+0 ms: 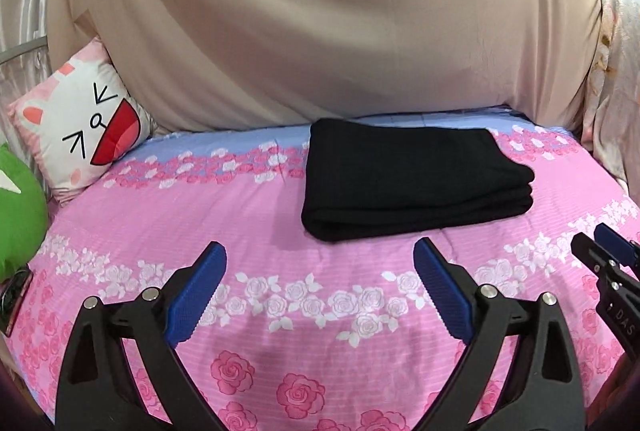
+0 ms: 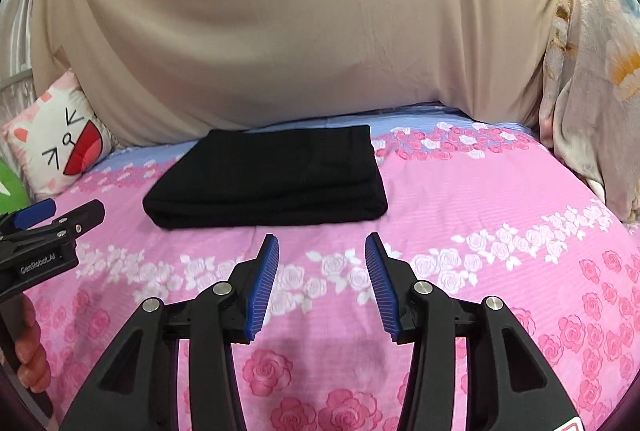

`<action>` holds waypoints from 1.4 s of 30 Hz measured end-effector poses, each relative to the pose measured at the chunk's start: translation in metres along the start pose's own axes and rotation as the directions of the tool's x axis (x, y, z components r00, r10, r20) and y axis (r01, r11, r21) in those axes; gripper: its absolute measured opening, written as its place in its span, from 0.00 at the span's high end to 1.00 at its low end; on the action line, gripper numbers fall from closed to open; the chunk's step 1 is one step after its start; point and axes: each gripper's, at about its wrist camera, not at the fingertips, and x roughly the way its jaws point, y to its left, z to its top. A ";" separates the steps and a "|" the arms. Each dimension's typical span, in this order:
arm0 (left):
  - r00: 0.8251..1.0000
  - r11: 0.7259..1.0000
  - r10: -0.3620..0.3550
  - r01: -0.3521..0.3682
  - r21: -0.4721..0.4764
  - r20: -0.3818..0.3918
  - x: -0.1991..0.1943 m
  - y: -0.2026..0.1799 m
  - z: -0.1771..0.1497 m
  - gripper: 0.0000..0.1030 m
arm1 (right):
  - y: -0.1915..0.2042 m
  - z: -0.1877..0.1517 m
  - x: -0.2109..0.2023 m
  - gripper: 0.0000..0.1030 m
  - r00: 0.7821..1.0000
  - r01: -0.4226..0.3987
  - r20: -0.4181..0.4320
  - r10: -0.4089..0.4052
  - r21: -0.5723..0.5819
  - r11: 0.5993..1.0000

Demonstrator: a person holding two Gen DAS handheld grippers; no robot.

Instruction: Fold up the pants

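On the pink rose-print bedsheet [image 1: 280, 363], toward the far side of the bed, the black pants [image 1: 412, 179] lay folded into a compact stacked rectangle, its layered edges showing at the 3 o'clock end in your left wrist view. Seen from your right wrist camera, the same pants [image 2: 268, 179] sat at about 11 o'clock from the fingertips, flat on the sheet just short of the blue band along the far edge.

Your left gripper [image 1: 320, 259] hovered over the sheet with its blue-padded fingers [image 1: 200, 291] spread wide apart, holding nothing; the pants lay at roughly 1 o'clock beyond its tips, near but not touching. Your right gripper [image 2: 322, 251] also had its fingers [image 2: 262, 283] apart, though with a narrower gap, and nothing between them. Neither gripper was in contact with the fabric.

Each tool showed in the other's camera: the right gripper appeared at 3 o'clock in the left view, and the left gripper [image 2: 52, 219] at 9 o'clock in the right view, with your left hand [image 2: 32, 347] wrapped around its handle below.

Behind the pants, a beige draped cloth [image 1: 320, 23] filled the background. At 9 o'clock stood a cat-face cushion [image 1: 80, 127], with a green plush toy [image 1: 18, 215] just below it, and a floral fabric [image 2: 592, 71] hung at 3 o'clock
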 end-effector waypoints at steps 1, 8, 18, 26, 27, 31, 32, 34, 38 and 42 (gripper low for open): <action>1.000 1.000 0.003 -0.003 -0.005 -0.004 0.002 0.001 -0.002 0.10 | 0.001 -0.002 0.001 0.56 1.000 0.000 -0.003 0.000 -0.003 1.000; 1.000 1.000 0.014 -0.014 -0.017 -0.012 0.010 0.003 -0.012 0.10 | 0.008 -0.007 0.002 0.56 1.000 0.007 -0.010 -0.007 -0.015 1.000; 0.999 1.000 0.012 -0.013 -0.021 -0.044 0.030 -0.001 -0.028 0.10 | 0.011 -0.008 0.007 0.52 0.999 0.029 -0.035 -0.029 -0.025 0.999; 0.996 0.998 -0.025 0.020 -0.054 -0.089 0.041 0.003 -0.030 0.10 | 0.016 -0.009 0.012 0.46 0.997 0.056 -0.052 -0.058 -0.046 0.997; 0.996 0.998 -0.025 0.021 -0.052 -0.089 0.041 0.003 -0.030 0.10 | 0.016 -0.009 0.012 0.45 0.997 0.057 -0.052 -0.060 -0.046 0.997; 0.996 0.998 -0.022 0.018 -0.053 -0.091 0.041 0.003 -0.029 0.10 | 0.015 -0.009 0.014 0.45 0.996 0.058 -0.058 -0.061 -0.047 0.997; 0.996 0.998 -0.020 0.015 -0.055 -0.092 0.041 0.003 -0.029 0.10 | 0.015 -0.009 0.014 0.45 0.996 0.059 -0.059 -0.061 -0.047 0.997; 0.995 0.998 -0.020 0.015 -0.055 -0.093 0.041 0.003 -0.029 0.10 | 0.016 -0.009 0.014 0.44 0.996 0.061 -0.060 -0.064 -0.049 0.997; 0.996 0.999 -0.019 0.015 -0.050 -0.089 0.041 0.003 -0.029 0.10 | 0.016 -0.009 0.014 0.44 0.996 0.063 -0.061 -0.066 -0.051 0.997; 0.996 0.999 -0.021 0.017 -0.046 -0.085 0.040 0.002 -0.029 0.10 | 0.017 -0.009 0.014 0.43 0.996 0.068 -0.060 -0.071 -0.051 0.996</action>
